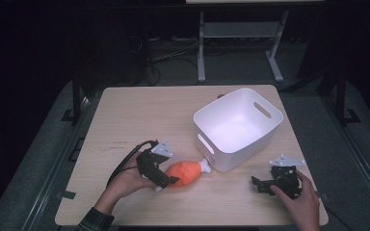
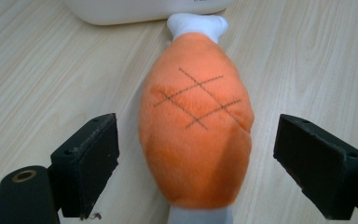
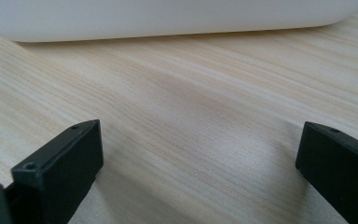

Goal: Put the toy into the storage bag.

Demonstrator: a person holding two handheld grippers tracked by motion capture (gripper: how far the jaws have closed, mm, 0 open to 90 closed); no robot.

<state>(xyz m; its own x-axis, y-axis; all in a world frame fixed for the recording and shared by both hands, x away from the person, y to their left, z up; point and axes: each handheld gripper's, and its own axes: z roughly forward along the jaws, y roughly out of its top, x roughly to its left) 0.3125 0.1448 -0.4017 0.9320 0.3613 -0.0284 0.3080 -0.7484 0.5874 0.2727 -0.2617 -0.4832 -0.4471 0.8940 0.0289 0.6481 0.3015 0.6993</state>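
An orange plush drumstick (image 1: 185, 173) with a white bone end lies on the wooden table (image 1: 139, 115), its bone tip touching the white bin (image 1: 238, 127). My left gripper (image 1: 166, 182) is open, one jaw on each side of the drumstick (image 2: 196, 121), with a gap on both sides. Stitched cross-hatch lines mark the toy's top. My right gripper (image 1: 262, 185) is held low over bare table at the front right, open with nothing between its jaws (image 3: 198, 168). The bin's wall (image 3: 168, 18) lies just ahead of it.
The bin has slot handles and looks empty inside. Bare tabletop stretches to the left and back. Beyond the table's far edge stand a white table frame (image 1: 241, 43) and cables on a dark floor.
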